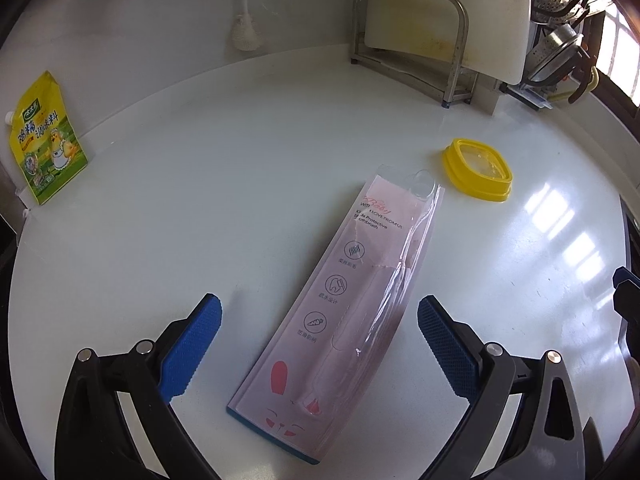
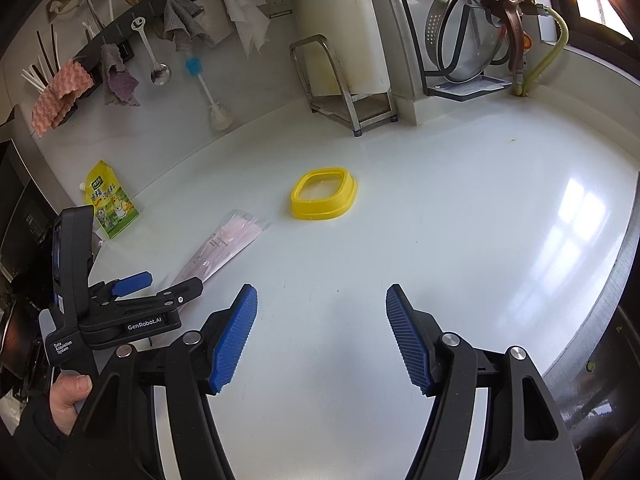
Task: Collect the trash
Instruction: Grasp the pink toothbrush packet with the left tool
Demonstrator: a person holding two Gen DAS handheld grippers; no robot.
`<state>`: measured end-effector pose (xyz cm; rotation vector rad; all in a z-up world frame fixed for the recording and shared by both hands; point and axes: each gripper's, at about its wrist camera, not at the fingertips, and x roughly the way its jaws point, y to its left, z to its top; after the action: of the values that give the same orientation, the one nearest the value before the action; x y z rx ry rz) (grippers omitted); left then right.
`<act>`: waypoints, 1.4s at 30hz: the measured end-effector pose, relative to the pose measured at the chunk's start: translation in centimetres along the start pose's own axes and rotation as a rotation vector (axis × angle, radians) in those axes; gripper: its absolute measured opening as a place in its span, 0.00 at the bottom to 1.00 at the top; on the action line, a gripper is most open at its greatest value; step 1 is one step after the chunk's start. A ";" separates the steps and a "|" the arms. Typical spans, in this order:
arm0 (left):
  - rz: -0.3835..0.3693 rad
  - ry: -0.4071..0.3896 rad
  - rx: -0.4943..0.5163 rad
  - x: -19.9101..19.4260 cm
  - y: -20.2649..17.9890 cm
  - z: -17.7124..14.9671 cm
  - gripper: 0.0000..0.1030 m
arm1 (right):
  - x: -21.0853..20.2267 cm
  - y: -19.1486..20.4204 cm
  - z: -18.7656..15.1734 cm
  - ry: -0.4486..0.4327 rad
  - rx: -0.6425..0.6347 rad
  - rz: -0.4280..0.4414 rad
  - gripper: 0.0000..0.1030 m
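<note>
A pink and clear toothbrush package lies flat on the white counter, its near end between my left gripper's blue fingers. My left gripper is open around it, not touching. The package also shows in the right wrist view. A yellow plastic lid lies beyond the package; it also shows in the right wrist view. A yellow seasoning pouch leans on the back wall at the left, also in the right wrist view. My right gripper is open and empty above bare counter.
A steel rack with a white cutting board stands at the back. A dish rack with pots is at the back right. Cloths and utensils hang on the wall rail. The counter edge curves along the right.
</note>
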<state>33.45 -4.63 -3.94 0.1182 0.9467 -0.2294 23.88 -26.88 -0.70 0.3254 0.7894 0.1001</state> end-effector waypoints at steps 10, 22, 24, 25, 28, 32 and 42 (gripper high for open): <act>-0.016 0.022 0.051 1.3 -0.3 0.2 0.93 | 2.1 0.6 1.0 0.021 -0.009 -0.005 0.62; -0.065 -0.019 -0.004 0.8 0.9 0.8 0.56 | 6.7 2.7 3.5 0.064 -0.049 -0.067 0.62; -0.042 -0.027 -0.023 0.8 1.5 0.9 0.55 | 7.5 3.0 4.2 0.069 -0.048 -0.080 0.64; -0.022 -0.035 -0.027 0.7 1.8 1.0 0.55 | 8.0 3.2 4.6 0.072 -0.046 -0.090 0.64; 0.022 -0.064 -0.046 0.1 2.7 1.1 0.55 | 9.6 3.9 5.8 0.080 -0.041 -0.111 0.66; 0.064 -0.098 -0.059 -0.6 3.5 1.4 0.55 | 11.4 4.4 7.3 0.091 -0.024 -0.149 0.67; 0.054 -0.094 -0.078 -0.6 4.0 1.6 0.30 | 13.6 3.6 9.4 0.104 0.028 -0.227 0.69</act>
<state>35.44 -0.96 -2.53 0.0602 0.8571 -0.1467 40.27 -22.99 -2.65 0.2568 0.9262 -0.1082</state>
